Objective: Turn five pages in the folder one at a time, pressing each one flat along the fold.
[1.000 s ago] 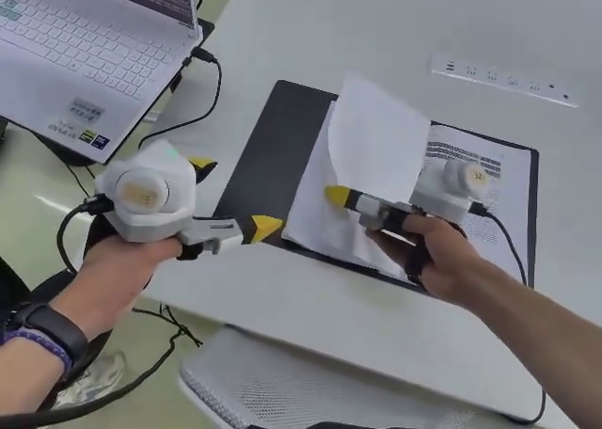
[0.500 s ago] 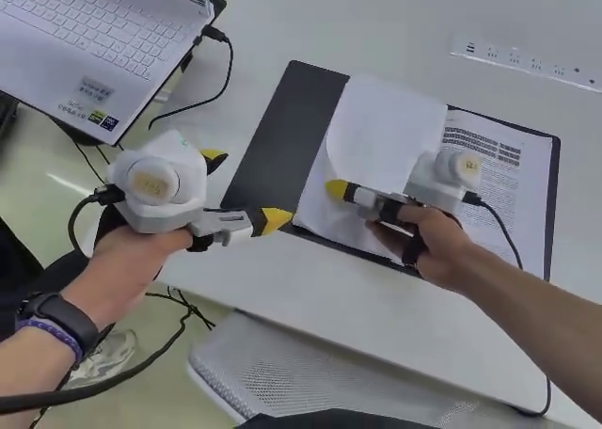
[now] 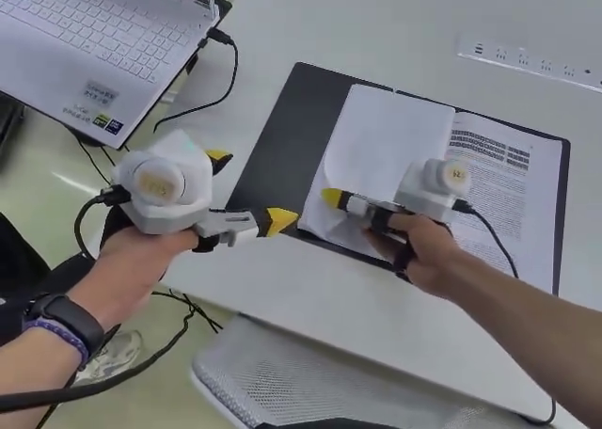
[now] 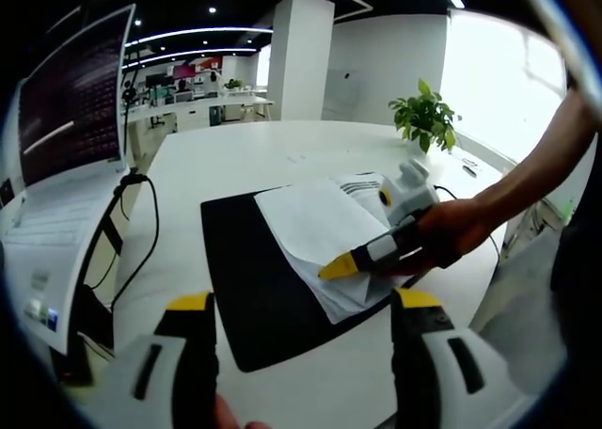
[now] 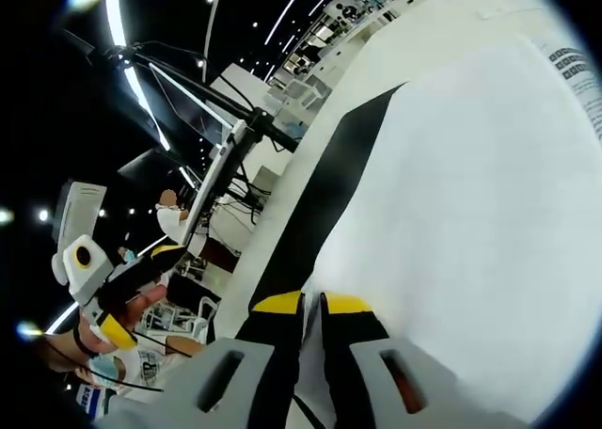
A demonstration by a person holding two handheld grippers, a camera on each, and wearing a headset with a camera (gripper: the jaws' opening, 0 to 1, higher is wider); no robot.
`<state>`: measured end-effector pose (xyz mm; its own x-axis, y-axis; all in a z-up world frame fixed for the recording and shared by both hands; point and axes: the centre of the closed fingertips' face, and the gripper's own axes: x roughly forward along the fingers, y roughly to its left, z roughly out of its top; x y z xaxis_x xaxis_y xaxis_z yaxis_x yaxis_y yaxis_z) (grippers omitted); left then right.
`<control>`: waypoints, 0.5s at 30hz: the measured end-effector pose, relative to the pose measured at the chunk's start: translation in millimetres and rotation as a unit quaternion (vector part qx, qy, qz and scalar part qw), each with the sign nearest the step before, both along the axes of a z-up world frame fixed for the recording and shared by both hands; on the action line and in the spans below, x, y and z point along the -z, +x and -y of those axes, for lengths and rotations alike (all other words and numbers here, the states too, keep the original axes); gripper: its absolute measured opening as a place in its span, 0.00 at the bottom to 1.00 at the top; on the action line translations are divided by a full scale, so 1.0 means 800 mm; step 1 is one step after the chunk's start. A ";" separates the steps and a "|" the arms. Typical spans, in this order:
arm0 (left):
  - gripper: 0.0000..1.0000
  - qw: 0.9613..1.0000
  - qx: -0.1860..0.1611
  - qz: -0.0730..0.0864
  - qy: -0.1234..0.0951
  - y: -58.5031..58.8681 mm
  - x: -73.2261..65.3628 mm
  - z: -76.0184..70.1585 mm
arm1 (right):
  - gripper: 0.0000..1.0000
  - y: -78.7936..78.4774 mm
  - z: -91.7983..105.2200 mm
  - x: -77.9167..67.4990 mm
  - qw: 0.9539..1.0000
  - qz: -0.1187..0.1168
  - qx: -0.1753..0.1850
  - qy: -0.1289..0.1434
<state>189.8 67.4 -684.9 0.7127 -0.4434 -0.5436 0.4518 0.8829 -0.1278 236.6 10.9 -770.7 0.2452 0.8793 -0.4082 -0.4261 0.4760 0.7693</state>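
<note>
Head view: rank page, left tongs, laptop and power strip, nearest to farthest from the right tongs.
1. page: pinched in the right tongs, touching.
2. left tongs: just to the left, open, by the table's near edge.
3. laptop, far upper left, and power strip, far upper right: too close to call.

- The page [image 3: 390, 156] pinched in your right tongs [image 3: 331, 198] has come down. A second ago it stood bowed high above the folder [image 3: 282, 137]; now it lies low over the folder's left half.
- Its far edge has swung left, baring more of the printed sheet [image 3: 508, 198] on the right.
- The page's tall arch has flattened to a small curl beside the tongs' tips.
</note>
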 end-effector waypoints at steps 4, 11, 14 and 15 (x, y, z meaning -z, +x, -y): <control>0.76 1.000 0.002 -0.004 0.002 -0.003 0.003 0.002 | 0.11 -0.001 -0.003 -0.003 1.000 0.003 -0.006 0.005; 0.76 1.000 0.007 -0.008 0.001 -0.005 0.006 0.007 | 0.20 -0.006 -0.007 -0.011 1.000 0.003 -0.014 0.020; 0.75 1.000 0.010 -0.009 0.002 -0.005 0.008 0.009 | 0.24 -0.009 -0.007 -0.015 1.000 0.001 -0.015 0.025; 0.75 1.000 0.011 -0.009 0.004 -0.004 0.008 0.010 | 0.25 -0.009 -0.008 -0.016 1.000 0.000 -0.015 0.027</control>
<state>186.4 59.2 -691.3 0.6921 -0.4551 -0.5603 0.4694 0.8734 -0.1295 229.5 17.1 -758.0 0.2176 0.9071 -0.3603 -0.4401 0.4207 0.7933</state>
